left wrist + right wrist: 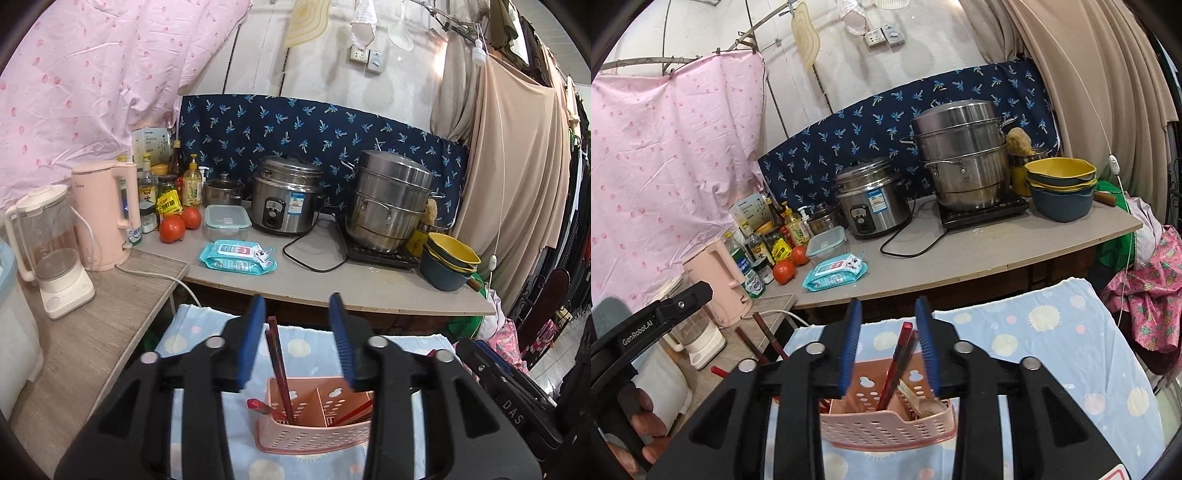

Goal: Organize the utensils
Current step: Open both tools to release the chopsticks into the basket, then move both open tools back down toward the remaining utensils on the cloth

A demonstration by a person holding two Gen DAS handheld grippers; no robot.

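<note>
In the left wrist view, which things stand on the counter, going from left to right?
Blender → pink kettle → tomatoes → wet wipes pack → rice cooker → steamer pot → stacked bowls.

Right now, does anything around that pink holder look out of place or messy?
Yes. A red-handled utensil lies on the cloth outside the pink holder, by its left wall, instead of standing inside. The chopsticks in the holder lean at different angles. Both claws, left and right, are open with nothing in them.
</note>
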